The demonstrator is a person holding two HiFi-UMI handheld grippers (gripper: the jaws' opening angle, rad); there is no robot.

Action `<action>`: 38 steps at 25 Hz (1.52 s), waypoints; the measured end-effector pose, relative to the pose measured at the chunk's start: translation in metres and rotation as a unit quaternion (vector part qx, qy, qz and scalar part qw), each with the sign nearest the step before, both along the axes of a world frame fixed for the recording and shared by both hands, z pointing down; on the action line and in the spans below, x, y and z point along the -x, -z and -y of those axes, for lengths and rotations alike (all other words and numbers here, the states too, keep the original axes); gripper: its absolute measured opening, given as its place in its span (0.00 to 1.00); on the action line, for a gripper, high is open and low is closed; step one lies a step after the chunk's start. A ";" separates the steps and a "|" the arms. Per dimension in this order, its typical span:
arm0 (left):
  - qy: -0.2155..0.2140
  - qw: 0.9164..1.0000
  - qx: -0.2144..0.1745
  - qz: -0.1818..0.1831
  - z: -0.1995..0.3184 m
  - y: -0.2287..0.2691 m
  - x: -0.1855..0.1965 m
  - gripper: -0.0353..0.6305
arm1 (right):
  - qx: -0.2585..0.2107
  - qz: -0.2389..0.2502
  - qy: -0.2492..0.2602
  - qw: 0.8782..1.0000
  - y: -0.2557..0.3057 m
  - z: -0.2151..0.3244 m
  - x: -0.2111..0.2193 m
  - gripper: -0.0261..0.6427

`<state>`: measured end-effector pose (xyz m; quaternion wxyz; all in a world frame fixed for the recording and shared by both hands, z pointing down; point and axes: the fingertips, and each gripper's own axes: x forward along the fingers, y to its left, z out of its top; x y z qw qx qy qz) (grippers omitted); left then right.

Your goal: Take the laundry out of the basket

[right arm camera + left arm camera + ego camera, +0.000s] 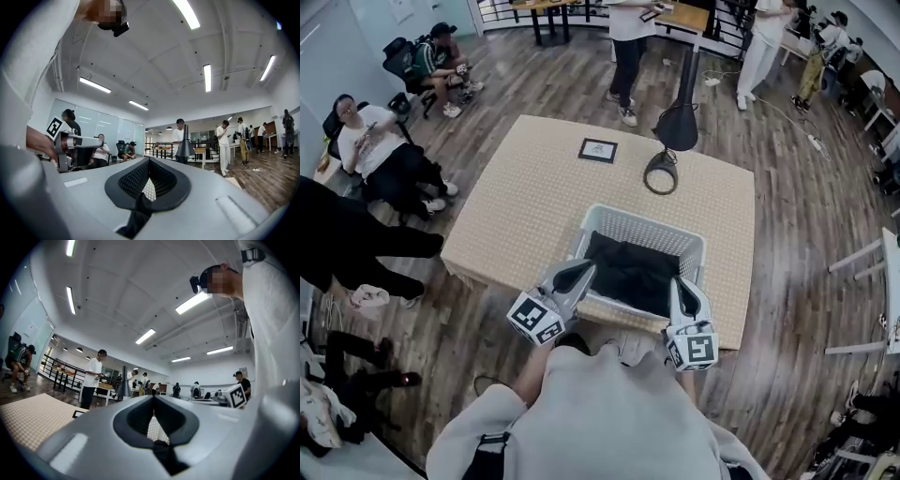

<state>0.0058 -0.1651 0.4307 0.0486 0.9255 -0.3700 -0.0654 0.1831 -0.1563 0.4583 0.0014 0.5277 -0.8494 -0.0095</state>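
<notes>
Head view: a white laundry basket (645, 228) stands on the near part of a table (525, 202) covered in a beige cloth. Dark laundry (633, 272) fills the bottom of the basket, all of it inside the walls.

Both grippers are at the basket's near side, pointing away from the person. The left gripper (583, 271) lies across the near left corner of the rim, its tips over the edge of the dark laundry. Whether they touch the cloth cannot be told from this view. The right gripper (679, 285) sits at the near right corner, its tips just beside the laundry and close to the right wall.

Left gripper view: the jaws (153, 399) are closed against each other, the tips meeting in a thin seam with nothing between them. A patch of white mesh shows through the hollow behind the pads.

Right gripper view: the jaws (149, 162) are likewise pressed together and empty, with the same white mesh showing through the hollow behind its ribbed pads.

Farther back on the table stand a black desk lamp (678, 122) and, to its left, a small framed card (598, 150), both well apart from the basket. Several people sit and stand around the room.
</notes>
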 end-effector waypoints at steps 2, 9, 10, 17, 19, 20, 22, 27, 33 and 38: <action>0.007 1.000 0.004 0.003 0.005 -0.002 0.000 0.07 | 0.001 0.006 0.003 1.000 -0.001 0.008 -0.003 0.04; 0.015 1.000 0.004 0.002 0.037 0.000 0.004 0.07 | 0.010 0.008 0.008 1.000 -0.002 0.041 -0.001 0.04; 0.013 1.000 0.005 0.002 0.043 0.000 0.006 0.07 | 0.010 0.008 0.006 1.000 -0.002 0.046 0.001 0.04; -0.018 1.000 -0.001 -0.007 0.098 0.003 0.014 0.07 | 0.004 -0.001 -0.026 1.000 0.007 0.088 0.006 0.04; -0.029 1.000 -0.004 -0.008 0.114 0.005 0.017 0.07 | 0.002 -0.003 -0.037 0.999 0.011 0.101 0.009 0.04; -0.033 0.999 -0.005 -0.009 0.121 0.006 0.019 0.07 | 0.001 -0.005 -0.042 0.999 0.013 0.107 0.011 0.04; -0.040 0.999 -0.004 -0.012 0.133 0.006 0.026 0.07 | -0.002 -0.010 -0.052 0.999 0.017 0.116 0.015 0.04; -0.057 0.998 0.005 -0.010 0.149 0.002 0.039 0.07 | 0.014 -0.016 -0.079 0.997 0.013 0.122 0.022 0.04; -0.065 0.997 0.030 -0.001 0.158 -0.015 0.061 0.07 | 0.050 -0.023 -0.107 0.993 -0.004 0.119 0.024 0.04; -0.050 0.997 0.061 0.001 0.171 -0.042 0.061 0.07 | 0.091 -0.020 -0.100 0.991 -0.031 0.123 0.017 0.04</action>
